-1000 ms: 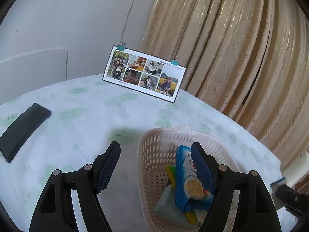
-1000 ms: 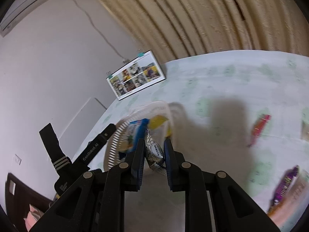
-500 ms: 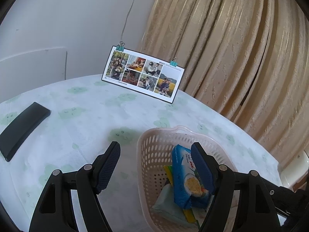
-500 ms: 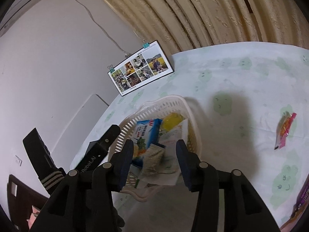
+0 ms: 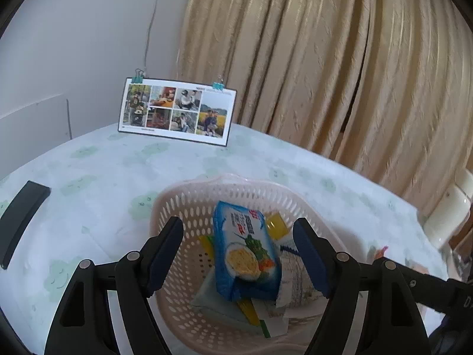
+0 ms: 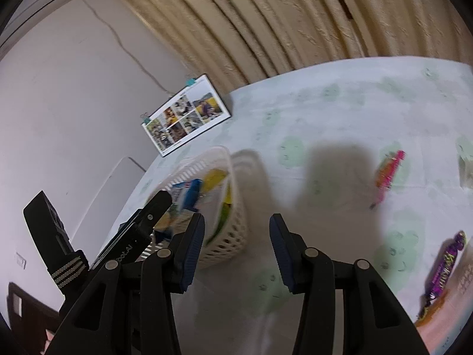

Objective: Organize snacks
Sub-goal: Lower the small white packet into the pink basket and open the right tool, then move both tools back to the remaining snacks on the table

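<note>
Nearest in the left wrist view, the left hand-held gripper [image 5: 238,254] hangs with its blue-padded fingers spread wide and nothing between them, poised over the pale pink perforated plastic basket [image 5: 189,204]. Inside the basket a blue biscuit packet with a cracker picture [image 5: 246,251] leans on top of the pile, a small yellow packet [image 5: 276,227] lies just behind it, and white and pale green wrappers [image 5: 292,284] lie underneath and to the right.

In the right wrist view, the right hand-held gripper [image 6: 236,248] is likewise spread apart and empty, hovering above the bare surface just to the right of the basket, which looks motion-blurred here.

Farther out on the white surface with pale green cloud prints [image 6: 340,112], a pink and orange wrapped snack stick [image 6: 388,170] lies alone, well apart from the basket. A purple wrapped candy bar [image 6: 445,269] lies near the right edge of that view.

A flat black rectangular object [image 5: 22,219] rests on the surface to the left of the basket. At the far side stands a photo collage card held by two teal binder clips [image 5: 174,111], with a white wall [image 5: 74,29] and beige pleated curtains [image 5: 325,59] behind it.
</note>
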### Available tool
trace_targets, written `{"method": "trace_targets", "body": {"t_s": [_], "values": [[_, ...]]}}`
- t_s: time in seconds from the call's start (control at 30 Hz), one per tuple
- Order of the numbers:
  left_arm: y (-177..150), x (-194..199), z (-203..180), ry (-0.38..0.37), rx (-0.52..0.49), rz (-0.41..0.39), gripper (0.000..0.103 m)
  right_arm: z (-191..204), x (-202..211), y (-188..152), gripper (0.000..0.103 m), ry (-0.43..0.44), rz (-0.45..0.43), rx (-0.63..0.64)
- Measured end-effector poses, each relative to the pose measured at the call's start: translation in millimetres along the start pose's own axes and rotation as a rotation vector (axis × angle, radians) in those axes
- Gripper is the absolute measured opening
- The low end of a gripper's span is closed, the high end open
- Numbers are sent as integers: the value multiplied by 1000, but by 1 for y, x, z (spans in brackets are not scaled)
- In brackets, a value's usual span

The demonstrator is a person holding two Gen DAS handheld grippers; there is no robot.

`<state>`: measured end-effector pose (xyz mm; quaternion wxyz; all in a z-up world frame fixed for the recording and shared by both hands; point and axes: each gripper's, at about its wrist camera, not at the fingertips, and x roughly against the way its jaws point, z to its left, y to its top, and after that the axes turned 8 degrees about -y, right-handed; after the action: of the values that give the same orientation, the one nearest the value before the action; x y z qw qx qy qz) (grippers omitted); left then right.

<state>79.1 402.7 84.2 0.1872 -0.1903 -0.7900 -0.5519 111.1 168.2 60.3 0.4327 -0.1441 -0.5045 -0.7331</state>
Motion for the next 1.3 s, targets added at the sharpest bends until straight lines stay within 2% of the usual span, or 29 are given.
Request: {"method": "trace_targets", "body": {"t_s": [0.13,0.3,0.6,0.7,0.9,1.3], "values": [[-3,-8,-1,29,-15,37,77,-12,1,-1,44,-15,1,-25],[-7,-11,-7,75,-76,46,77,-28,10,-6,44,-45,-11,-45],[-6,-9,-2,58,-50,29,77,-79,40,-14,45,-141,-58,-132],[-5,-7,-2,55,-41,14,77,-96,52,-16,45,-210,-87,-151],[-4,-2,-6,51,-46,-17,77,-119,78,-25,50,-408,-148,-147],[-6,1,-12,44,-65,-33,77,-116,69,-46,56,-619,-57,-27]]}}
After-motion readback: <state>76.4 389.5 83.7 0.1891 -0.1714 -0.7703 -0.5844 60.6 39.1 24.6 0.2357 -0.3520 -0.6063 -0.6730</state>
